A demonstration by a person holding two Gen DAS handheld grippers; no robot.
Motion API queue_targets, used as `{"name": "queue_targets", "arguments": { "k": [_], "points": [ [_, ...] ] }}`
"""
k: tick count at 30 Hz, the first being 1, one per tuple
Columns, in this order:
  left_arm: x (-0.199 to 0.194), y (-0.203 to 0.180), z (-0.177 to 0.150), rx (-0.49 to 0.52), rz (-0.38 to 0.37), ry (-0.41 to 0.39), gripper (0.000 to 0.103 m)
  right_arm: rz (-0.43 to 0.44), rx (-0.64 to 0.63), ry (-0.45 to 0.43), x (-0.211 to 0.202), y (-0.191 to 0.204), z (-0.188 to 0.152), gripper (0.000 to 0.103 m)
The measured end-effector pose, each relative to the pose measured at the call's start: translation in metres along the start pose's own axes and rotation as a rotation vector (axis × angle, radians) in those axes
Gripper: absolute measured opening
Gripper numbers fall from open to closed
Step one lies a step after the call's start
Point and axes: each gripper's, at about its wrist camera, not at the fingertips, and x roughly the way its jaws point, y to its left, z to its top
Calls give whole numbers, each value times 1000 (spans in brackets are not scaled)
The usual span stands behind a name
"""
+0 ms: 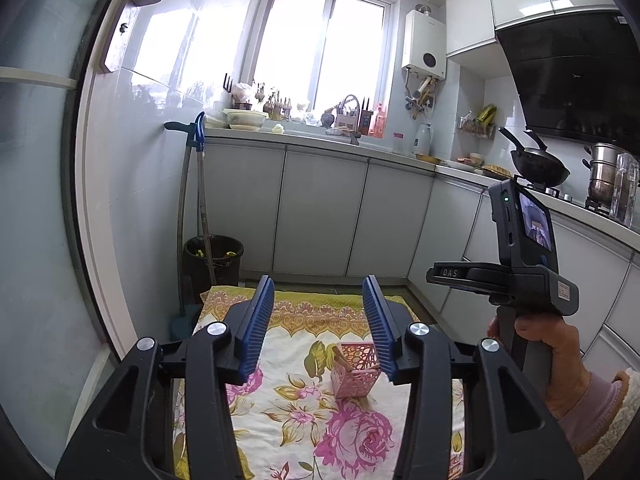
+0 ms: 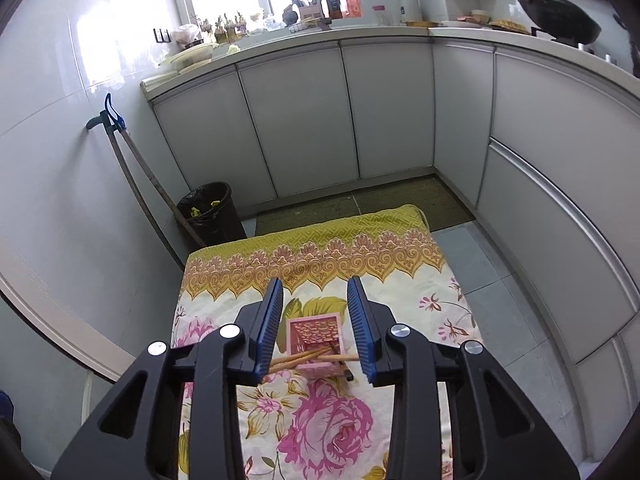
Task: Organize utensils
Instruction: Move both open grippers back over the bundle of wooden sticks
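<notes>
Here, the right gripper (image 2: 316,326) hovers with fingers spread and empty above a pink lattice holder (image 2: 318,340) standing on the floral-clothed bench (image 2: 304,256), wooden chopsticks (image 2: 298,360) leaning out of it toward 8 o'clock. The left gripper (image 1: 320,328), likewise spread and empty, hangs back. The placing step looks done; any next move calls for locating remaining utensils.

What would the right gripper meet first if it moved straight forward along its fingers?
Probably the pink holder with the chopsticks sticking out of it. It sits between the open fingers of the right gripper, on the floral cloth. Depth is unclear, so the gripper may pass above it and reach the cloth.
</notes>
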Motion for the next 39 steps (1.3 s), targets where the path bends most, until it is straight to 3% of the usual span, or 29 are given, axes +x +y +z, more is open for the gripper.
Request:
{"name": "queue_targets", "arguments": {
  "k": [2, 4, 7, 9, 15, 17, 22, 25, 27, 28, 29, 32, 39],
  "points": [
    [-2, -11, -3, 30, -22, 15, 55, -29, 20, -7, -14, -19, -13, 44],
    [-3, -24, -9, 69, -52, 38, 77, -41, 59, 1, -26, -44, -30, 60],
    [0, -46, -23, 134, -107, 88, 91, -83, 137, 1, -45, -88, -62, 81],
    [8, -64, -34, 198, -158, 156, 96, -84, 199, 27, -53, -120, -86, 90],
    [48, -122, -91, 413, -278, 393, 96, -145, 354, 138, -66, -198, -166, 94],
    [66, -140, -114, 479, -328, 488, 96, -164, 386, 172, -69, -213, -195, 94],
    [108, -175, -169, 603, -366, 682, 96, -170, 460, 289, -60, -236, -250, 94],
    [133, -191, -195, 643, -403, 798, 91, -177, 508, 303, -60, -251, -260, 94],
    [151, -205, -212, 678, -432, 899, 72, -178, 531, 293, -64, -260, -260, 94],
    [159, -213, -223, 703, -450, 957, 56, -174, 546, 291, -64, -263, -261, 94],
    [166, -221, -232, 733, -461, 1005, 50, -167, 556, 296, -64, -267, -261, 94],
    [180, -240, -252, 848, -455, 1081, 47, -138, 586, 332, -56, -276, -263, 94],
    [200, -261, -273, 926, -450, 1193, 37, -97, 609, 362, -53, -283, -266, 94]
  ]
}}
